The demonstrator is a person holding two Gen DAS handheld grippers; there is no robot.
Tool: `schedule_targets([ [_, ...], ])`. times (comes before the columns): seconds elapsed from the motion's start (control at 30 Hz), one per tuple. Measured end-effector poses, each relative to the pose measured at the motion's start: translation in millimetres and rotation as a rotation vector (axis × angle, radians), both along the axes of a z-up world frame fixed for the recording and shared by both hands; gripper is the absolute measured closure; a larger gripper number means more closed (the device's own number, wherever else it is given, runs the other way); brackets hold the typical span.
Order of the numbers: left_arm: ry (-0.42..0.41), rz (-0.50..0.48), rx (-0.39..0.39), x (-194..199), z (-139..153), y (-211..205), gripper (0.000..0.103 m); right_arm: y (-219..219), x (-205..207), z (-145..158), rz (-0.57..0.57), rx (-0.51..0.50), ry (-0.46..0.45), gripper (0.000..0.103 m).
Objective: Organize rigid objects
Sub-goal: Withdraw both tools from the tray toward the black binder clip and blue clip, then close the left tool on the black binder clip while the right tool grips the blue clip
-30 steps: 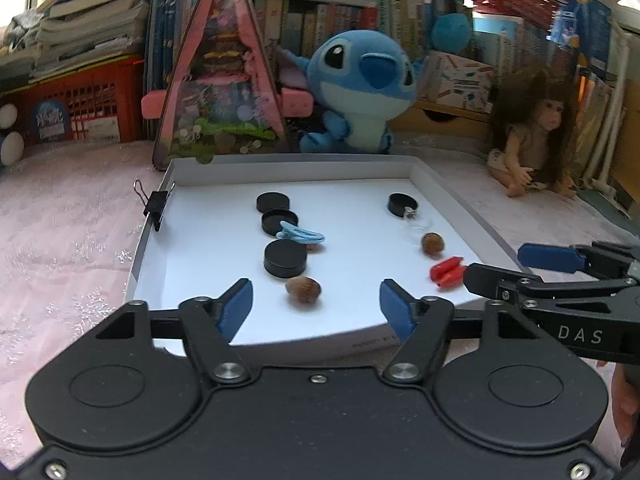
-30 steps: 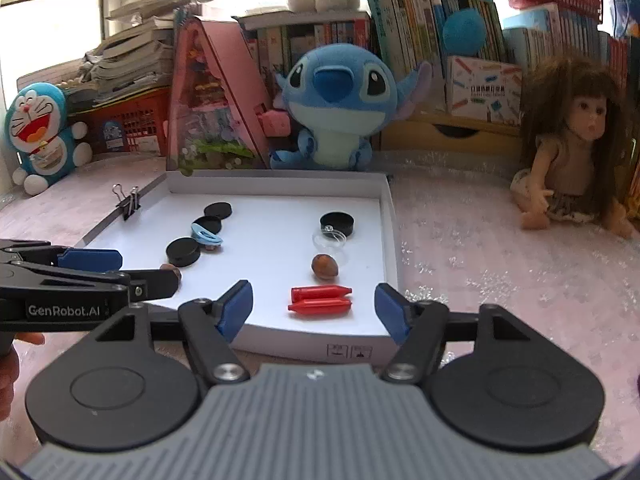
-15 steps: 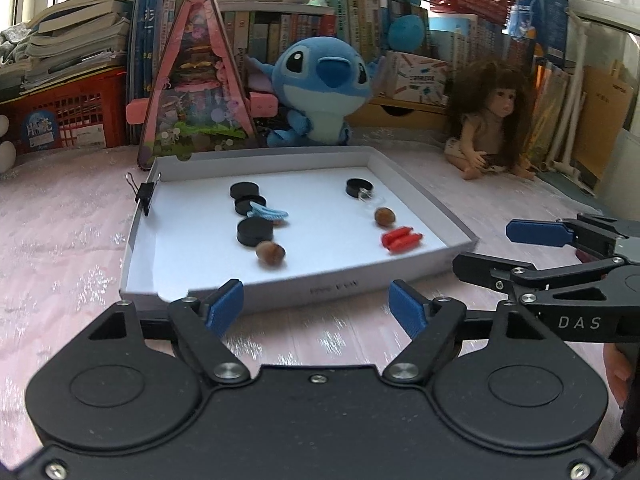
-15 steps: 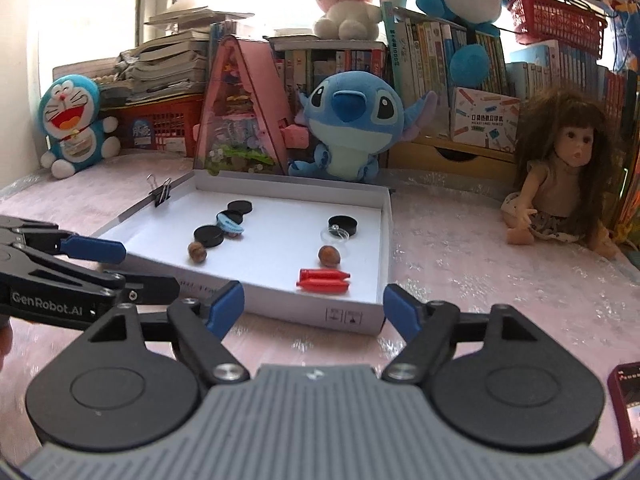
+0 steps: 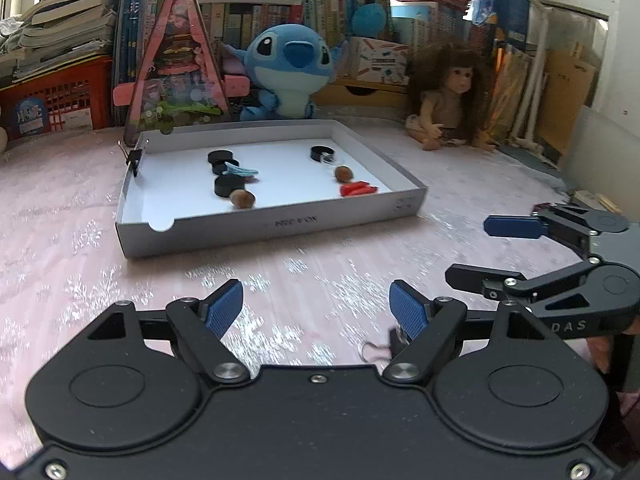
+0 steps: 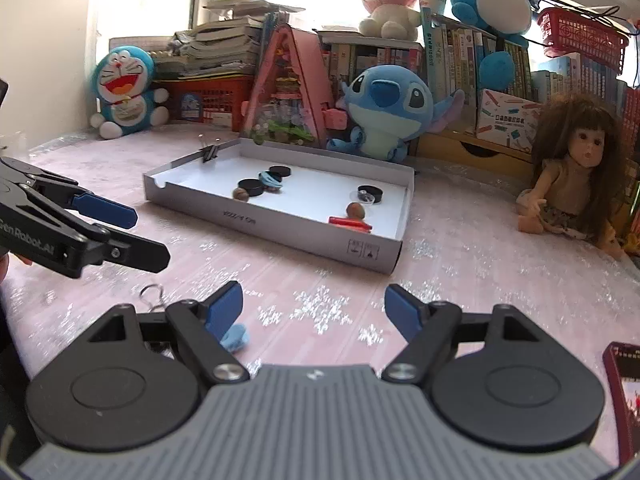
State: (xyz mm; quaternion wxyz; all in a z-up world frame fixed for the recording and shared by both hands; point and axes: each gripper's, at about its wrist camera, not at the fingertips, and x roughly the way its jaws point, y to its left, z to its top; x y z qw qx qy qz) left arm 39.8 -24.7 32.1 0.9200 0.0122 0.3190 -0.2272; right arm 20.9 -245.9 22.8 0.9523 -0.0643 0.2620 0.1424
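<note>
Both grippers angled down over pink cloth, short of the tray. Left gripper jaws wide, empty; right gripper same.

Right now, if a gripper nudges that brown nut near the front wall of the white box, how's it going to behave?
The brown nut looks rounded and small, so it would probably roll rather than slide. The box floor looks smooth, offering little to stop it until the front wall. It likely feels hard and light.
</note>
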Motion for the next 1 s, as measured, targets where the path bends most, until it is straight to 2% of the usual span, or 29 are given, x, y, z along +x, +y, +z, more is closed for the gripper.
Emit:
schedule_targets([
  [0.13,0.01,-0.044,-0.012,-16.5,-0.1,2.0,0.024,-3.6,-8.4,-2.0,0.012,0.004,-0.001,0.016],
  [0.47,0.03,-0.131,0.04,-34.8,-13.7,-15.5,0.024,-6.0,-12.1,-7.1,-0.001,0.002,0.005,0.016],
  [0.63,0.053,-0.122,0.051,-30.2,-23.9,-21.2,0.027,-5.3,-11.9,-8.1,-0.001,0.005,0.006,0.016],
  [1.0,0.024,-0.049,0.071,-11.7,-29.1,-17.6,0.03,3.3,-11.1,-12.9,0.014,-0.016,0.016,0.016],
])
